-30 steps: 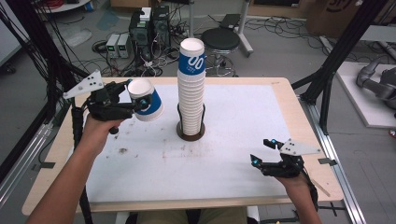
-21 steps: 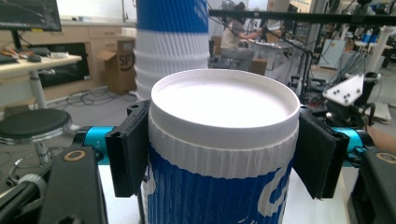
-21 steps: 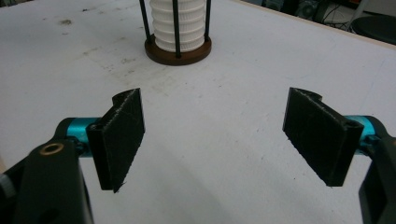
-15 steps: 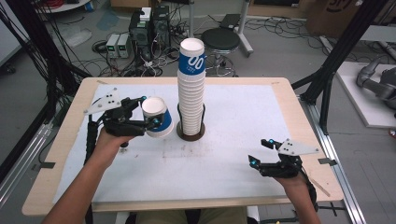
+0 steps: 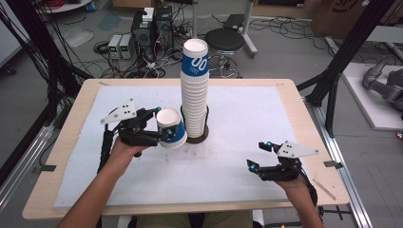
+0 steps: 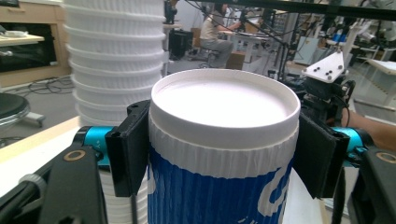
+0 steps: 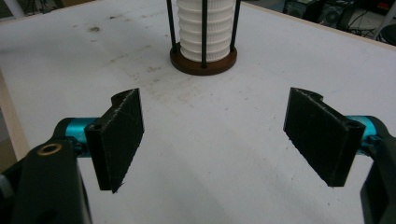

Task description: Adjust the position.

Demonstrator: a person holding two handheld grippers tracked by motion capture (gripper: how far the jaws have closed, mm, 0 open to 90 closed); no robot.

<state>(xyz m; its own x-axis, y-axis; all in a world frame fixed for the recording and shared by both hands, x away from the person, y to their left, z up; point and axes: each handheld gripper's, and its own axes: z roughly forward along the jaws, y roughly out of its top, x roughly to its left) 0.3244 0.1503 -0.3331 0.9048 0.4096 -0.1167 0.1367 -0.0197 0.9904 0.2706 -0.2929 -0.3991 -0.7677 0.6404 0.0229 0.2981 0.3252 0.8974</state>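
A tall stack of white ribbed paper cups point(image 5: 194, 92) stands in a round brown holder point(image 5: 196, 138) with thin black rods at the table's middle; its top cup carries a blue band. My left gripper point(image 5: 161, 128) is shut on a single blue-and-white paper cup point(image 5: 172, 128), held just left of the stack's base and tilted. In the left gripper view that cup point(image 6: 219, 154) sits between both black pads point(image 6: 133, 147), the stack point(image 6: 112, 60) right behind it. My right gripper point(image 5: 259, 156) rests open near the front right of the table, the holder point(image 7: 203, 63) ahead of its pads point(image 7: 119, 137).
The white mat point(image 5: 247, 118) covers most of the wooden table point(image 5: 304, 109) and has faint dirt marks. Behind the table are a black stool point(image 5: 227, 40), computer boxes and cables on the floor. Black frame poles stand at both sides.
My left gripper has carried the cup rightward and down, from the far left of the table to beside the stack's base. The right gripper has stayed put.
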